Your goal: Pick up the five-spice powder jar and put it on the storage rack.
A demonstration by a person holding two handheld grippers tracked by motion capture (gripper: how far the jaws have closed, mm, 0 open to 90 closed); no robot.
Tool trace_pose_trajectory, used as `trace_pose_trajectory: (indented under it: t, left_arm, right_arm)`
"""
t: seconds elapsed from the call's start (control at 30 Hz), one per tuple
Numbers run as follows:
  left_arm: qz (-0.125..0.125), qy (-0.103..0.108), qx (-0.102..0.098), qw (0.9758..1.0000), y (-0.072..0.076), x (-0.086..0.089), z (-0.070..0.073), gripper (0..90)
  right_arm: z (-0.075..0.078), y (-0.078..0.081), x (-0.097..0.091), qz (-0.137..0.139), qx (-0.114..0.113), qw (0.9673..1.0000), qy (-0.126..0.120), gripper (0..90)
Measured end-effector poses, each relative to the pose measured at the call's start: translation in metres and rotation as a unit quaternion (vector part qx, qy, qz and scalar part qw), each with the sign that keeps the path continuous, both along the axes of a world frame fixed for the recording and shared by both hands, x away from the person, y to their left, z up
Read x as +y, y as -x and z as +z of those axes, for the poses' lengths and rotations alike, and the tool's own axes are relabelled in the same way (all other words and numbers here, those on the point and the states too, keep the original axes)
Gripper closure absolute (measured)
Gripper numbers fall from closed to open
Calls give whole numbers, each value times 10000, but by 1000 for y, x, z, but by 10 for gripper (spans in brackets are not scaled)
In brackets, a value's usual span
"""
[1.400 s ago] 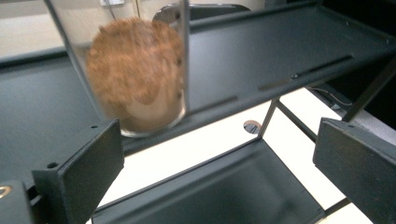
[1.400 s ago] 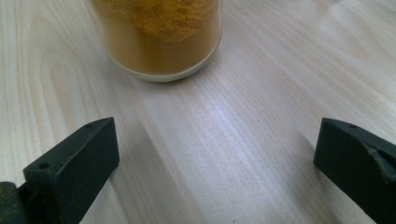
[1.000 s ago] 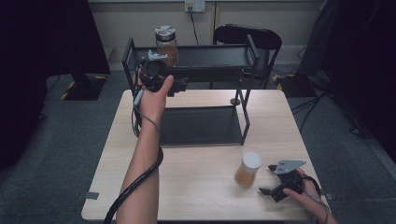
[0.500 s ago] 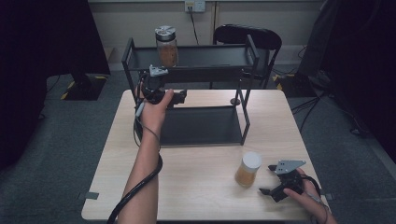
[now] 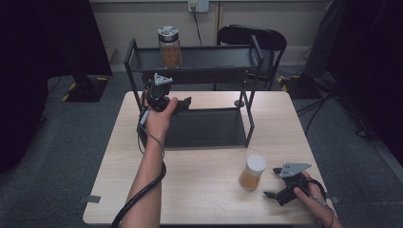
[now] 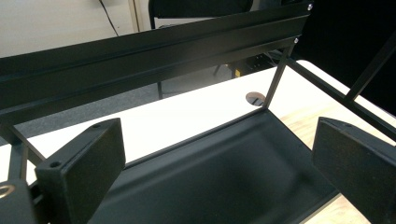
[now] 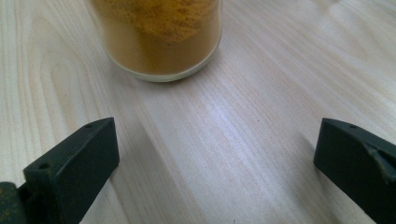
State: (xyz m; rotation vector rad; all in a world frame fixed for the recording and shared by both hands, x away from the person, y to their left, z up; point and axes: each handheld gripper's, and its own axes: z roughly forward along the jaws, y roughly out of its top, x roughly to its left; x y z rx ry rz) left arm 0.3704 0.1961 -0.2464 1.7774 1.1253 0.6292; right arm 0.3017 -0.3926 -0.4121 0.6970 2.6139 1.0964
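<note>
Two jars: one on the top tier (image 5: pixel 209 58) of the black rack (image 5: pixel 199 128) at the worktop (image 5: pixel 199 199) rear, left end (image 5: pixel 169 46); one (image 5: pixel 252 172) near the front right corner. Left gripper (image 5: pixel 183 103) wide, empty, at the lower tier. Right gripper (image 5: pixel 272 183) wide, just beside the second jar, likely next.
</note>
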Motion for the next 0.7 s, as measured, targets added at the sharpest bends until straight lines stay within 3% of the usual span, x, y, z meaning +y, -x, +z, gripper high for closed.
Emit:
trace_pose_trajectory:
  t: [0.37, 0.7]
  left_arm:
    - [-81, 33, -128, 9999, 4, 1, -13, 25]
    - [-72, 119, -63, 9999, 8, 6, -26, 25]
  right_arm:
    - [0, 0, 0, -2, -2, 10000, -2, 0]
    - [0, 0, 0, 0, -3, 10000, -3, 0]
